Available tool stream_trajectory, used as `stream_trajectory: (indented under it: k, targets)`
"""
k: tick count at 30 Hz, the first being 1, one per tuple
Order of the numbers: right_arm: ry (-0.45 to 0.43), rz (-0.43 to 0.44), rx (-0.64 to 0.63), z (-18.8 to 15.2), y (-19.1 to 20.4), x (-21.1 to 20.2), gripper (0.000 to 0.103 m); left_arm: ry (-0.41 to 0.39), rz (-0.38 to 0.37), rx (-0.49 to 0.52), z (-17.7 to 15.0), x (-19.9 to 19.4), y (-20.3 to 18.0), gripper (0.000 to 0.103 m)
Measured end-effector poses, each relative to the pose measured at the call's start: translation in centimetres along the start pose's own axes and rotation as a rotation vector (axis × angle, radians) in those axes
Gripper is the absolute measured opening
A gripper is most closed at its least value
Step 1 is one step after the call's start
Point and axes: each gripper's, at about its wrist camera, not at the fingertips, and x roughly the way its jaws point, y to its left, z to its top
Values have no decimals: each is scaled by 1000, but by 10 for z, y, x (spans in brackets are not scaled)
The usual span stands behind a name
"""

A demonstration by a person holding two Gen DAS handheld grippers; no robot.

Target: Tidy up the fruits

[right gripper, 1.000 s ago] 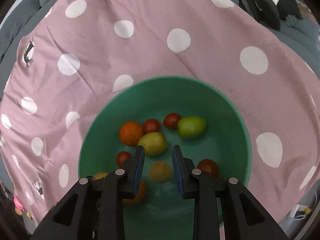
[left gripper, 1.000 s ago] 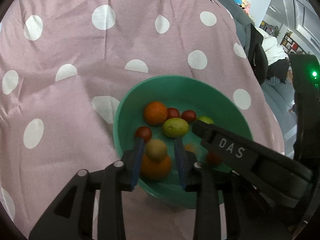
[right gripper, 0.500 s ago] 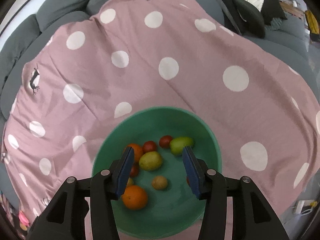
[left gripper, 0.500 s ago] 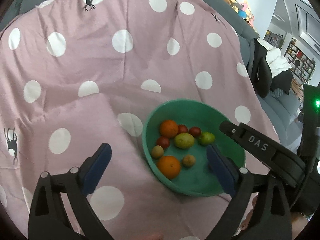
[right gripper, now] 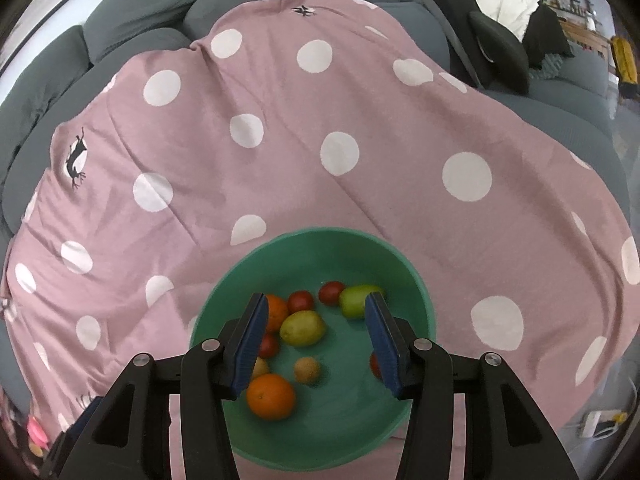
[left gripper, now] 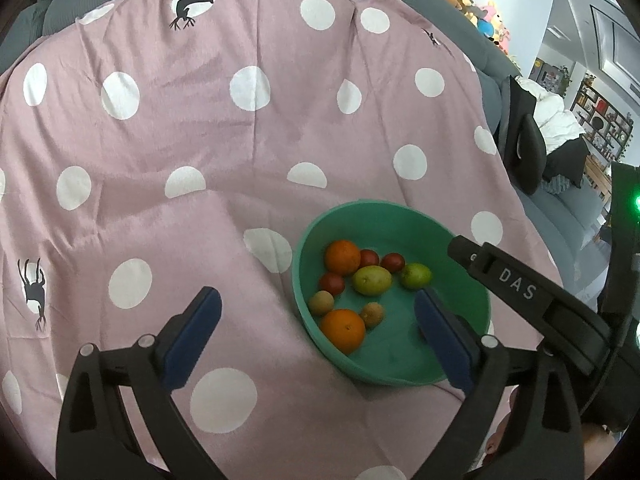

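Note:
A green bowl (left gripper: pixel 400 220) (right gripper: pixel 320 234) sits on the pink dotted cloth. It holds two oranges (left gripper: pixel 343 330) (right gripper: pixel 271 396), a yellow lemon (left gripper: pixel 372 279) (right gripper: pixel 302 328), a green lime (left gripper: pixel 416 275) (right gripper: pixel 354 300), several red tomatoes (left gripper: pixel 331 283) and two small brown fruits (left gripper: pixel 372 314) (right gripper: pixel 307 369). My left gripper (left gripper: pixel 316 294) hangs wide open above the bowl's left rim, holding nothing. My right gripper (right gripper: pixel 315 297) is open over the bowl with nothing between its pads. Its black body (left gripper: pixel 516 284) reaches across the bowl's right side in the left wrist view.
The pink cloth with white dots (left gripper: pixel 240 152) (right gripper: pixel 360 184) covers a grey sofa (right gripper: pixel 140 12). Dark and white clothing (right gripper: pixel 516 12) lies on the sofa at the far right. Shelves and soft toys (left gripper: pixel 480 12) stand at the back of the room.
Both grippers were nearly shut low in the bowl, each around a small brown fruit. Both have opened and risen away, and the two brown fruits now lie loose in the bowl.

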Motion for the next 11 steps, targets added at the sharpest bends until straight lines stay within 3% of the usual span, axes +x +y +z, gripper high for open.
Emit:
stream_trajectory:
  k: [11]
  targets:
    - [-6, -11, -7, 0, 0, 0, 51, -1, 5, -3, 0, -1, 0, 97]
